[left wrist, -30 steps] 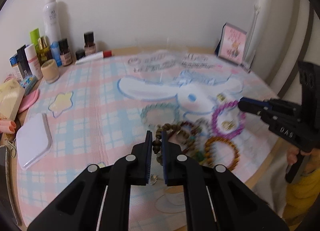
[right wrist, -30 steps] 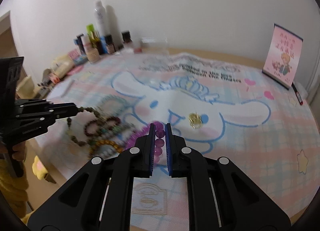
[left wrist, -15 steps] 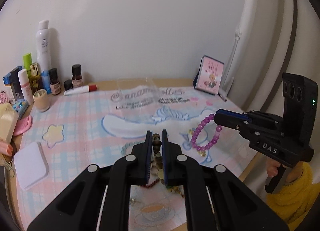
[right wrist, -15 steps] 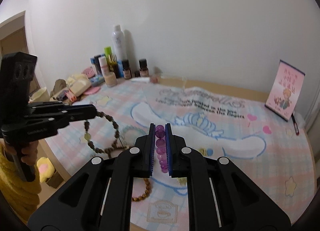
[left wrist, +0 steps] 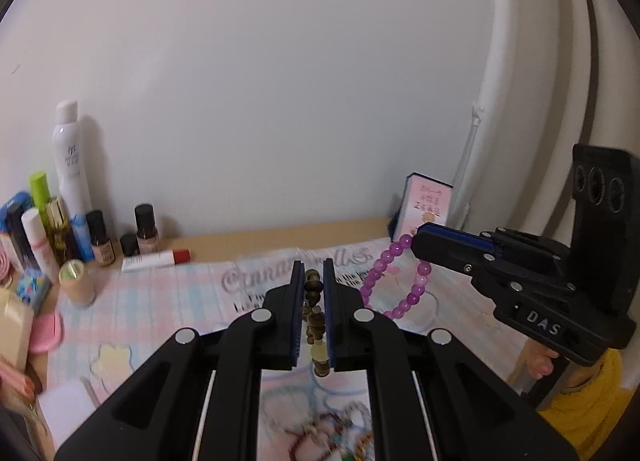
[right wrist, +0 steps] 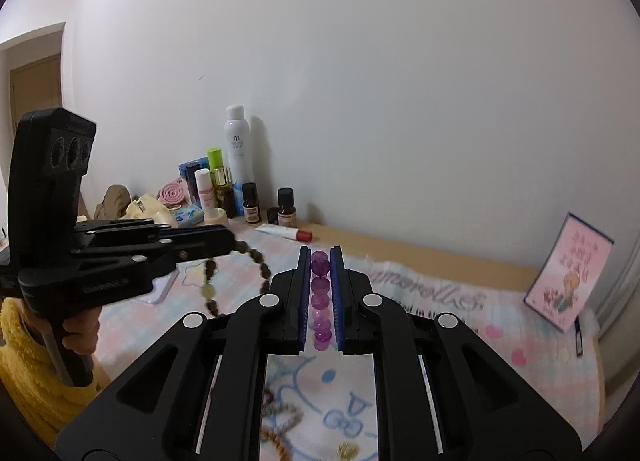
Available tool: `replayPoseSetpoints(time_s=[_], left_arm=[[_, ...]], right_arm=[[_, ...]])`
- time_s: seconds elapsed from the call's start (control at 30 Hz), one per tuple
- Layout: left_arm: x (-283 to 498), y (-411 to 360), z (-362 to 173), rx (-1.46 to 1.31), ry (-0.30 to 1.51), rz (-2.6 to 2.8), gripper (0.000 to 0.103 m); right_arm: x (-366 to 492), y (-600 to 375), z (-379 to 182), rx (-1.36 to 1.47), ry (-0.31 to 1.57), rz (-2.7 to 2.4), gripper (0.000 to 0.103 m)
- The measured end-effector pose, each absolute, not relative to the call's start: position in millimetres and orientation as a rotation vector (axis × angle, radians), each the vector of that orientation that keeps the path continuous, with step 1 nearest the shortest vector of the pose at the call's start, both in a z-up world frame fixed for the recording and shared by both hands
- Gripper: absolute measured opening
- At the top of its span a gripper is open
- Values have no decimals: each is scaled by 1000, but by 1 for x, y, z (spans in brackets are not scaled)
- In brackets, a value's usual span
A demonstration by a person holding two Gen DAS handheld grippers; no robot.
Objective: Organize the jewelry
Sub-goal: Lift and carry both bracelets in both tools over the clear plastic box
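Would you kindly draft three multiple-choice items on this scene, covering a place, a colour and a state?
1. Where does the red-capped tube lie?
A. near the small bottles by the wall
B. on the pink card
C. in a gripper

2. What colour is the bracelet in the right gripper?
A. green
B. purple
C. white

3. The left gripper is:
A. wide open
B. lying on the cloth
C. shut on the brown bead bracelet

Answers: 1 A, it lies below the bottles; 2 B, purple beads sit between its fingers; 3 C, the fingers clamp the beads.
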State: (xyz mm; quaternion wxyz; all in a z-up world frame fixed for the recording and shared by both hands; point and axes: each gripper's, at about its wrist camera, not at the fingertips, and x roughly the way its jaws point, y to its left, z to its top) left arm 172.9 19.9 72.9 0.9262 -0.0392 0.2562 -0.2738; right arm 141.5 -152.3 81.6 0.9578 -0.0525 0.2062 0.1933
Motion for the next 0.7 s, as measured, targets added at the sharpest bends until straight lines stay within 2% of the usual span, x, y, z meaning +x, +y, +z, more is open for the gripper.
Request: replayPoseSetpoints(time_s=[0.3,0.7], left_arm=[[234,14,66,-160,572,-572,9],[270,12,8,-194,725,-535,9]], right_arm=[[195,-136,75,-119,479,377,9],[238,-143,19,-72,663,369,9]])
